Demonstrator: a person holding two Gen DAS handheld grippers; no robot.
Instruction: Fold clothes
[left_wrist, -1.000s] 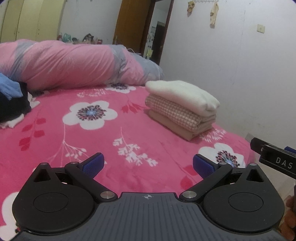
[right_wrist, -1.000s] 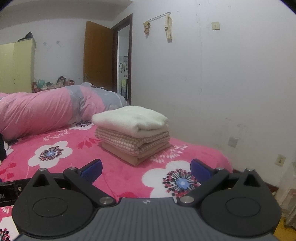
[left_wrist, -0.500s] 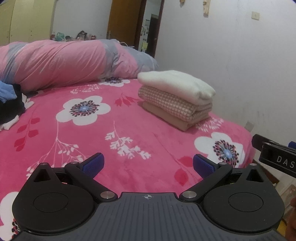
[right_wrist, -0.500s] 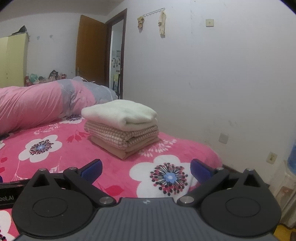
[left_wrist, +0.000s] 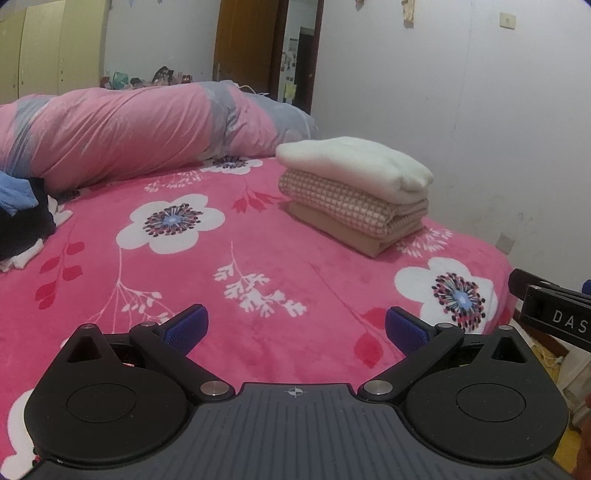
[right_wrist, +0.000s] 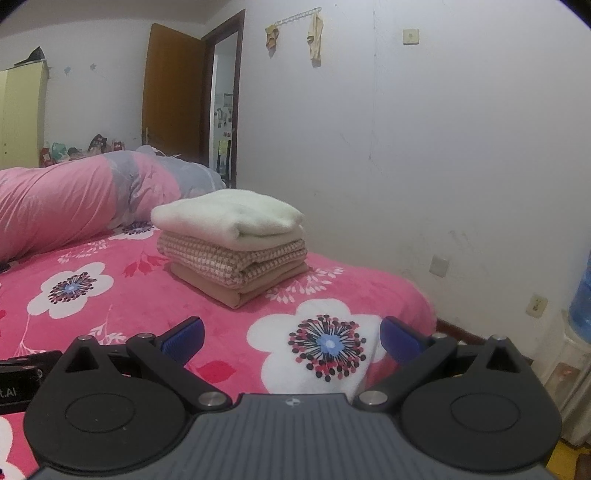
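Note:
A stack of three folded clothes (left_wrist: 354, 199) (right_wrist: 232, 243) rests on the pink flowered bed (left_wrist: 221, 266) (right_wrist: 110, 306) near the right wall: a cream garment on top, a checked one under it, a tan one at the bottom. My left gripper (left_wrist: 295, 326) hovers open over the bed's front part, well short of the stack, nothing between its blue pads. My right gripper (right_wrist: 291, 334) is open too, empty, low over the bed's front right corner. Unfolded dark, blue and white clothes (left_wrist: 22, 214) lie at the far left.
A rolled pink and grey quilt (left_wrist: 140, 129) (right_wrist: 74, 199) lies across the bed's far side. The white wall (right_wrist: 424, 155) runs along the bed's right edge. A brown door (right_wrist: 173, 88) and yellow wardrobe (left_wrist: 48, 48) stand behind. A blue water bottle (right_wrist: 581, 295) shows at far right.
Both grippers have drawn back from the stack and risen slightly, so more of the bed shows. Both stay open and empty.

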